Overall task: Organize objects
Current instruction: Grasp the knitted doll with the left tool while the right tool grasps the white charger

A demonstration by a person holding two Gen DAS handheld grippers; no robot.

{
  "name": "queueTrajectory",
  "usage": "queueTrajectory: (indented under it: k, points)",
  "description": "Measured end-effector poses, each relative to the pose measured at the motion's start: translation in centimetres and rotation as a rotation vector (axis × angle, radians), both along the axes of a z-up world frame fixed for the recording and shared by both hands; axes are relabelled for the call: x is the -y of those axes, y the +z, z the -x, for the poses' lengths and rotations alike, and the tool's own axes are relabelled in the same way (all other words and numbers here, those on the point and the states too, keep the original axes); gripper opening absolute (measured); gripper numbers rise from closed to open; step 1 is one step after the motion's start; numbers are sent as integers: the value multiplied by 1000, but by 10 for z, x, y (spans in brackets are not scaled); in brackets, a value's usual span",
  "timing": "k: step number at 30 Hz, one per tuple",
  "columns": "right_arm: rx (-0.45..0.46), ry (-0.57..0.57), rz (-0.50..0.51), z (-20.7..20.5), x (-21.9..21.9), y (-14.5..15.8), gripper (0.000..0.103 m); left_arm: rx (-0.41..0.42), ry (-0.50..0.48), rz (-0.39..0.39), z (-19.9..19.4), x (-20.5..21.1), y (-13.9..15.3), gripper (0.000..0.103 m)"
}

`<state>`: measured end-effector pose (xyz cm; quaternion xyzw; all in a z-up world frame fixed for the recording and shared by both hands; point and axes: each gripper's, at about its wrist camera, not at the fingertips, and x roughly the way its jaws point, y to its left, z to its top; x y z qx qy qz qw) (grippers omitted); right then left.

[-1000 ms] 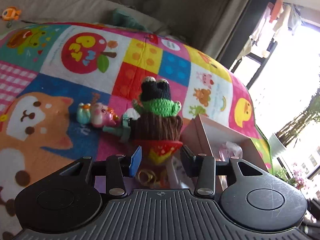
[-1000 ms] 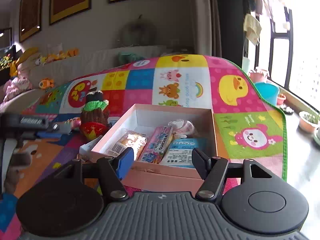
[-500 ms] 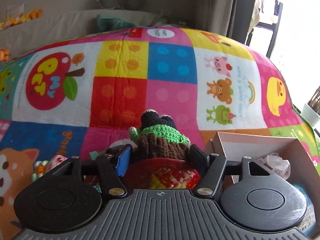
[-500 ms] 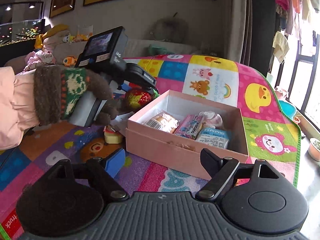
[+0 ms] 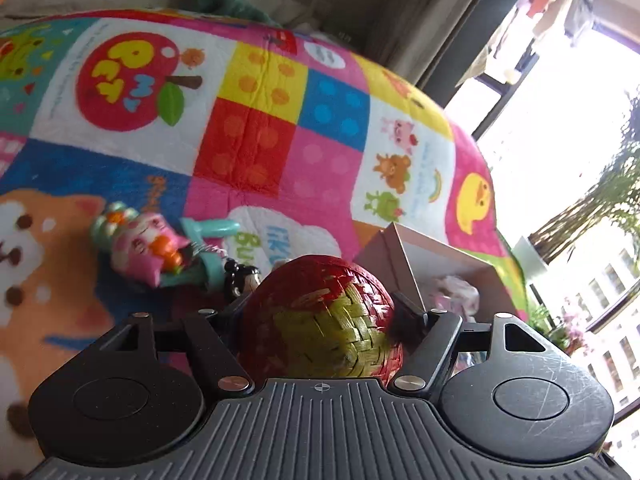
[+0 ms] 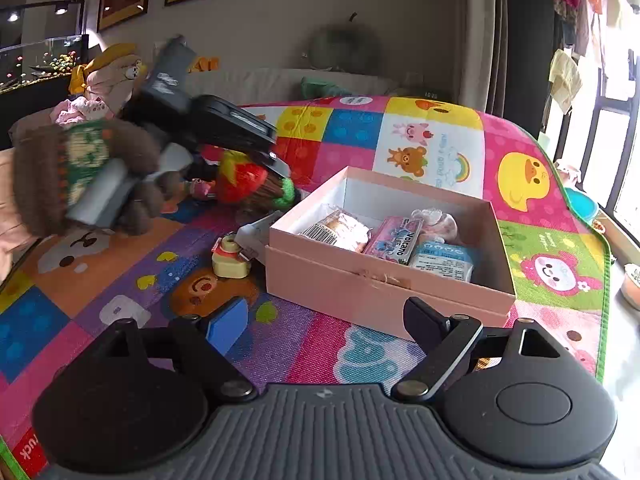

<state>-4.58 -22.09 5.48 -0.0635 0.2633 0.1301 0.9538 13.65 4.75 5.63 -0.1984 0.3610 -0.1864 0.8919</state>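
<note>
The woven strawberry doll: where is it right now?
The woven strawberry doll sits clamped in the left gripper, lifted over the play mat, left of the pink box.

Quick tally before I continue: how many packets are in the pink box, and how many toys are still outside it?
Packets in the pink box: 4
Toy held in the left gripper, a woven doll: 1
Toys on the mat: at least 2
Total: at least 7

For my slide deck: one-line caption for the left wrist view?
Left tongs grip a red-and-yellow woven ball toy above the colourful play mat, beside the pink box.
</note>
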Motion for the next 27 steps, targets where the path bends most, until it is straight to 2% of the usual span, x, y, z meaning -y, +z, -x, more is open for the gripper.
queueTrajectory:
  k: [2,5,11,14,16,18,19,22,27]
  points:
    - [-6,13,6,-3,-8,-1,86,21,24,15,39,-25,-4,76]
    - [-1,63,25,-6,-28,1,86,0,71,40,84,-56,-17,76]
    - [-43,192,52,-15,-77,0,86,-23,83,46,141,-90,-41,76]
    - [-75,180,94,-30,-90,-11,84,-7,84,36,154,-96,-46,76]
    - [-114,149,113,-44,-91,-19,77,15,75,4,158,-91,-46,76]
    - [-175,119,108,-59,-87,-30,62,32,68,-15,158,-87,-46,76]
    - [-207,112,86,-65,-84,-34,58,39,64,-17,158,-84,-47,76]
    - [-256,95,3,-67,-69,-32,54,48,50,-14,158,-78,-48,76]
    - [-294,32,30,-40,-42,-25,54,44,4,-22,160,-66,-48,76]
